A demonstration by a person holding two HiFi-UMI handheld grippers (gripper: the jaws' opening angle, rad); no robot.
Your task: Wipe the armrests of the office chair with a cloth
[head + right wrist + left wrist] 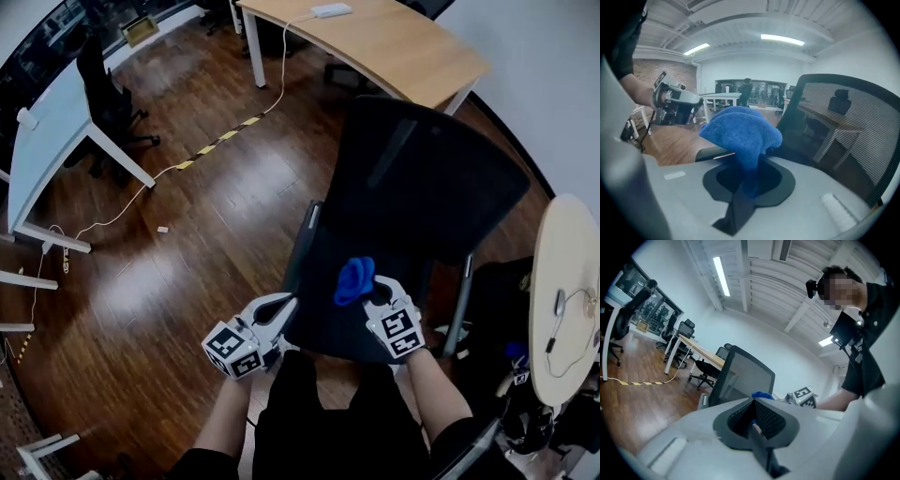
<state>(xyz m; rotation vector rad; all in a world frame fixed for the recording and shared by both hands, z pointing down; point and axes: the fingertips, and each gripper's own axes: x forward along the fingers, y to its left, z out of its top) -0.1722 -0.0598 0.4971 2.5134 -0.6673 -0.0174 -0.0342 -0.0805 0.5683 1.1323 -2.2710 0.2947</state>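
My right gripper was clamped on a fold of the blue cloth, bulk flopping at 12 o'clock; left gripper closed, empty. Soft, light, limp, I reckoned: bite deeper.

The person wears a black short-sleeved top and a small black head camera. The pale grey plastic left gripper and matching right gripper each bear a black-and-white square-marker cube, with dark ribbed jaw pads.
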